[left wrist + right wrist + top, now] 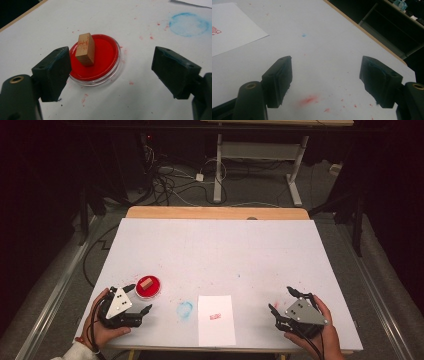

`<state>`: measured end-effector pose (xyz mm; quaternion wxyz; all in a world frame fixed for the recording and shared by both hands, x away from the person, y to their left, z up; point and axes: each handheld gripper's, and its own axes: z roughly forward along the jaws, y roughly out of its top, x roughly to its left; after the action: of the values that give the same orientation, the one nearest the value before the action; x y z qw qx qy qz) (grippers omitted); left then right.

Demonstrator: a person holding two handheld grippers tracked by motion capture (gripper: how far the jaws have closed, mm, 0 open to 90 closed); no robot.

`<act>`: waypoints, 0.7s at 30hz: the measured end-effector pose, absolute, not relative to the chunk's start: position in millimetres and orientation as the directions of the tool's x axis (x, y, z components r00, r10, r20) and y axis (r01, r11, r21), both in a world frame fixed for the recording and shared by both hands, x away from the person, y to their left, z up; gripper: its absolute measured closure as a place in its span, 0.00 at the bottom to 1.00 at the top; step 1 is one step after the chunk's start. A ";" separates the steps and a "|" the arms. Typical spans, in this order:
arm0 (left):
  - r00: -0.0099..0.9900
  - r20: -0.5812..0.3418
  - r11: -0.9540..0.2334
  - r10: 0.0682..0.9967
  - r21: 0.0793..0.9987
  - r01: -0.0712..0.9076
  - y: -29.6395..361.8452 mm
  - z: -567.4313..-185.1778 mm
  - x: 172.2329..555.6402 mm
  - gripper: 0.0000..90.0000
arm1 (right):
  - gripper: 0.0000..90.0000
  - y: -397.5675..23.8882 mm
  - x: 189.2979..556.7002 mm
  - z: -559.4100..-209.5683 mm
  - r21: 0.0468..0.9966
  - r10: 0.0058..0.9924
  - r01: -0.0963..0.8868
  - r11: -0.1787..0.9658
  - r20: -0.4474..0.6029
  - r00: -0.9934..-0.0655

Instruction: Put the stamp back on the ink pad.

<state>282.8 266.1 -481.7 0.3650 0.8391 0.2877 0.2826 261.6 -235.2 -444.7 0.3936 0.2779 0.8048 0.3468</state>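
At the near-left of the tabletop (220, 250) the left claw (140, 298) lies low in the person's left hand (97, 327), its grey plate facing up and its jaws spread wide apart, holding nothing. It points toward the far right, at the red ink dish (148, 287) just beyond it. In the left gripper view the dish (105, 53) sits between the open jaws and a little ahead of them, apart from both.

The wooden stamp block (85, 49) stands in the dish, on the red ink at the left part of it. Its long axis runs roughly upright, leaning slightly; the top face, speckled with red, points up and toward the camera. In the high view the block (146, 283) shows as a small brown piece left of the dish's centre.

Further right come a blue ring smear (184, 309) and a white paper sheet (216, 320) with a red print (215, 316) at its middle.

At the near-right, the right claw (281, 306) rests in the person's right hand (320, 332), aimed up and left across the tabletop. Its jaws stand wide apart and empty, over bare surface with red flecks (308, 100).
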 end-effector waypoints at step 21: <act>0.662 0.252 -0.538 0.706 0.798 0.271 267.5 -476.6 284.2 0.18 | 0.30 -238.1 265.1 -447.7 0.775 0.728 0.195 0.601 -0.430 -0.534</act>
<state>284.2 267.5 -476.6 0.3793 0.8289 0.2948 0.2866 265.1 -238.1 -447.7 0.3888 0.2864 0.8058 0.3428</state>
